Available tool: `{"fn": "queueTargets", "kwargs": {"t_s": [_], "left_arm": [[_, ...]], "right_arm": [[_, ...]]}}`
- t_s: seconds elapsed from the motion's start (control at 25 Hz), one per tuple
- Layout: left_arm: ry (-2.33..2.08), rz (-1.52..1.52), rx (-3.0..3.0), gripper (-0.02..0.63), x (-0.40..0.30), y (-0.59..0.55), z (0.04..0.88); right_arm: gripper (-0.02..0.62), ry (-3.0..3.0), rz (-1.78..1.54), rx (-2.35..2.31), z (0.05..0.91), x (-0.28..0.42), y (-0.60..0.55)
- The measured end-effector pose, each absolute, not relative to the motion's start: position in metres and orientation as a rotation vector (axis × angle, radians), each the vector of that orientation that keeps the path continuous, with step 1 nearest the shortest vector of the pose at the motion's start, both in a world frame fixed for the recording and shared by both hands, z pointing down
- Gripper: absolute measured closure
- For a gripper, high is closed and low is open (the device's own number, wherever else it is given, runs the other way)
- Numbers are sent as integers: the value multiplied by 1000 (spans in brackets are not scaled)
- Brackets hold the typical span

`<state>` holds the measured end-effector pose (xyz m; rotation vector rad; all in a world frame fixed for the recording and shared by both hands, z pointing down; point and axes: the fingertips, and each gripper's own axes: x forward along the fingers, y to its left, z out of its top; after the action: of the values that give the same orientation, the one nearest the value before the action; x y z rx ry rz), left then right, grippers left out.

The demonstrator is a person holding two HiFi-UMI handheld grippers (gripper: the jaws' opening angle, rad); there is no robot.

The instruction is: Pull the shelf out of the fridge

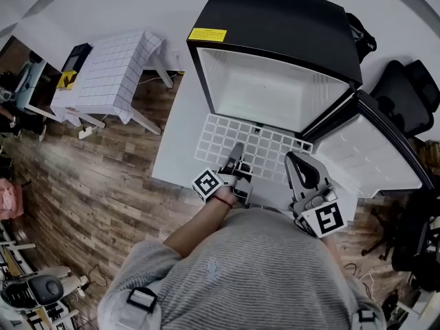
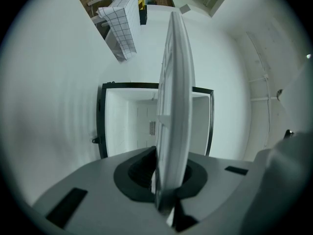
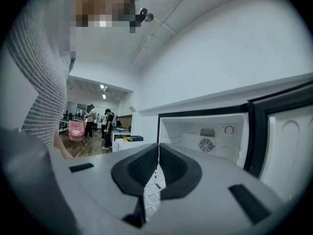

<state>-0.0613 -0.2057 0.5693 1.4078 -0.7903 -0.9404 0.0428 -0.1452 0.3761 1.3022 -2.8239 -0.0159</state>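
One white grid shelf (image 1: 251,143) sits outside the fridge (image 1: 275,19), over the table's (image 1: 172,150) near edge.
A cloth-covered side table (image 1: 113,71) stands well apart at the left. The left gripper (image 1: 237,155) is clamped on the shelf's near rim. The shelf looks light, stiff and thin, and is best held by that rim. The right gripper (image 1: 297,162) hovers beside it, jaws together and empty. The open door (image 1: 371,150) crowds the right.

Left claw (image 2: 167,180) clamped on edge-on shelf (image 2: 176,97); open fridge (image 2: 122,126) beyond.
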Motion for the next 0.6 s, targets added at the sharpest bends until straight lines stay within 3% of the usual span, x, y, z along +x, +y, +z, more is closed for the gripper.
{"fn": "queueTargets", "kwargs": {"t_s": [0.6], "left_arm": [[-762, -983, 1370, 572, -63, -196, 549]], "right_arm": [[583, -2859, -45, 1284, 367, 43, -149]]}}
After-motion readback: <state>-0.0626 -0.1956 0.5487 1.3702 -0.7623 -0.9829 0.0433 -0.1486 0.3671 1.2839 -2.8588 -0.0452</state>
